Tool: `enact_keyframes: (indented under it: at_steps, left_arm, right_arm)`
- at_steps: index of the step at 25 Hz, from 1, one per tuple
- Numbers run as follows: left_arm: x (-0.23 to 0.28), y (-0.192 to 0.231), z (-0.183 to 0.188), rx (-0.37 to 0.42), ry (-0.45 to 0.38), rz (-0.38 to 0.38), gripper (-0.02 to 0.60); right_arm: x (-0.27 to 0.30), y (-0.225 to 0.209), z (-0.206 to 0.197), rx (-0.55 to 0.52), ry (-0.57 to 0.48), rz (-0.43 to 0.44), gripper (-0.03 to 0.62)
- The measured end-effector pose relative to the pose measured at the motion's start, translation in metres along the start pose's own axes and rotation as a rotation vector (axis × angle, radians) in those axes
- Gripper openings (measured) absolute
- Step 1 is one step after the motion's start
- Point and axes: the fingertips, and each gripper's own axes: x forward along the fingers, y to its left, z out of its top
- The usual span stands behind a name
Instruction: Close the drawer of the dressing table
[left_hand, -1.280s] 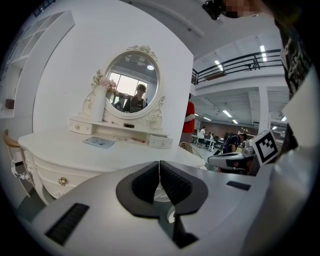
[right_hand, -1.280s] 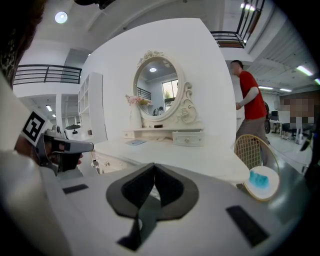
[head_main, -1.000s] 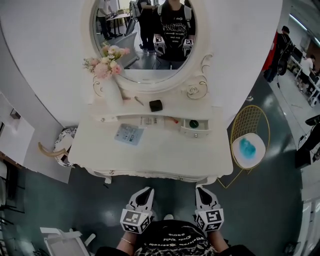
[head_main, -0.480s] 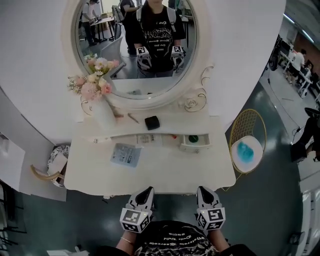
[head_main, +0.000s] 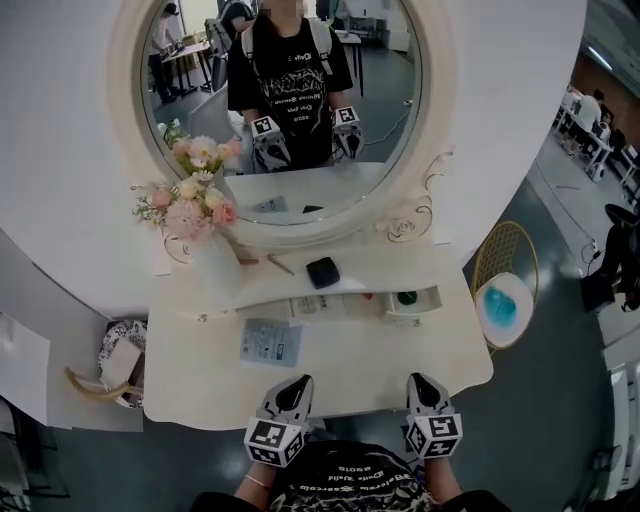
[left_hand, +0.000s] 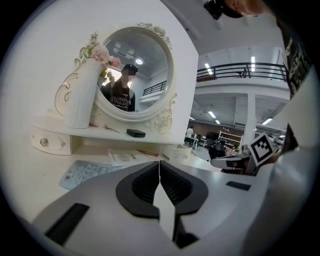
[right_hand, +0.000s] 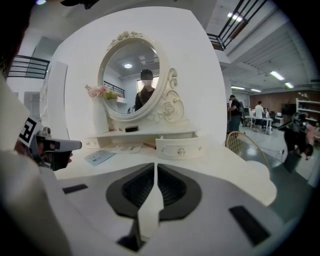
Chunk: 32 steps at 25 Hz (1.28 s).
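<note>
Open drawer (head_main: 412, 313) nr table (head_main: 350, 375) edge

In the head view the dressing table (head_main: 200, 385) fills the centre, its mirror (head_main: 290, 195) at the top. On the shelf under the mirror a vase (head_main: 217, 268) stands at left and a small box (head_main: 322, 272) at centre. The drawer (head_main: 413, 303) juts out under the shelf's right end. A leaflet (head_main: 271, 342) lies on the tabletop before the shelf. A chair (head_main: 505, 305) stands right of the table, a basket (head_main: 120, 352) at lower left.
</note>
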Motion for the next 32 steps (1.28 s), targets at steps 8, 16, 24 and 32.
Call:
enact_keyframes:
  at_steps: [8, 16, 24, 32]
  left_arm:
    - [0.006, 0.04, 0.002, -0.03, 0.021, -0.002, 0.017]
    - [0.021, 0.04, -0.001, -0.037, 0.063, -0.028, 0.017]
    - [0.041, 0.039, 0.013, -0.032, 0.058, 0.01, 0.017]
    - [0.049, 0.041, 0.015, -0.047, 0.055, 0.083, 0.017]
  right_arm:
    - [0.023, 0.001, 0.019, 0.063, -0.037, -0.083, 0.018]
    - [0.046, -0.01, 0.031, 0.126, -0.019, -0.067, 0.087]
    - [0.076, -0.039, 0.036, 0.085, 0.041, -0.081, 0.147]
    - [0.103, -0.068, 0.026, 0.026, 0.127, -0.112, 0.147]
